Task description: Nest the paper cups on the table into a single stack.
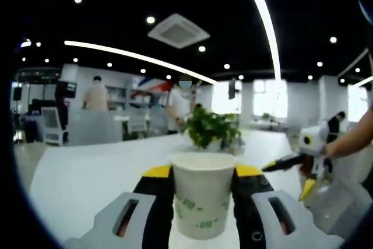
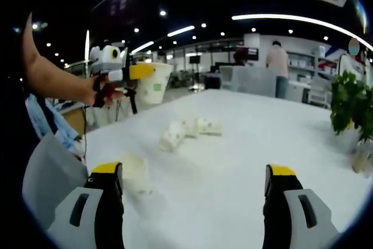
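Note:
A white paper cup point(image 1: 203, 197) with green print stands upright between my left gripper's point(image 1: 203, 174) yellow-tipped jaws, which are shut on it above the white table point(image 1: 87, 179). My right gripper point(image 1: 288, 178) hangs open off to the right in the left gripper view, held by a hand. In the right gripper view my right gripper point(image 2: 193, 172) is open wide and low over the table point(image 2: 256, 138). Ahead of it lie loose cups on their sides, one point(image 2: 172, 135) nearer and one point(image 2: 208, 125) farther. Another cup point(image 2: 135, 174) lies by the left jaw. The left gripper point(image 2: 148, 77) holds its cup point(image 2: 156, 87) aloft at the upper left.
A potted green plant point(image 1: 213, 127) stands behind the held cup, and the plant point(image 2: 352, 106) is at the table's right edge in the right gripper view. A person's arm point(image 2: 52, 77) reaches in from the left. People and office furniture fill the background.

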The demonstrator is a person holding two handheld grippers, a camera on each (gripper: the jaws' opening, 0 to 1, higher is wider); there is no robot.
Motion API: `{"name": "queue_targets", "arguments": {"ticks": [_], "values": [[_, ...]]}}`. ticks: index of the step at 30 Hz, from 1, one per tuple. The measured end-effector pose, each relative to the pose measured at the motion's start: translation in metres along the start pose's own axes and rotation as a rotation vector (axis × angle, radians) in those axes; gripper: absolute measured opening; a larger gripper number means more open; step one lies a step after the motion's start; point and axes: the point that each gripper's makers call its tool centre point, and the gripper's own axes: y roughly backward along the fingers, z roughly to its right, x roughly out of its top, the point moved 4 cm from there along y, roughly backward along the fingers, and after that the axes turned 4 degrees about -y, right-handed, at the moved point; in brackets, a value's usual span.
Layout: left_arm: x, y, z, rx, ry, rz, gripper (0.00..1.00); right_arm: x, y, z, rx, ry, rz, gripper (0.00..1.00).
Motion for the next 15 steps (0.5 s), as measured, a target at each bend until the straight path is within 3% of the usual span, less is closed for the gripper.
{"name": "queue_targets", "arguments": {"ticks": [15], "values": [[0.001,0.011,0.027,-0.013,0.0,0.027,0.37,-0.001,0.004,0.0,-0.003,0.002,0.002,1.0]]}}
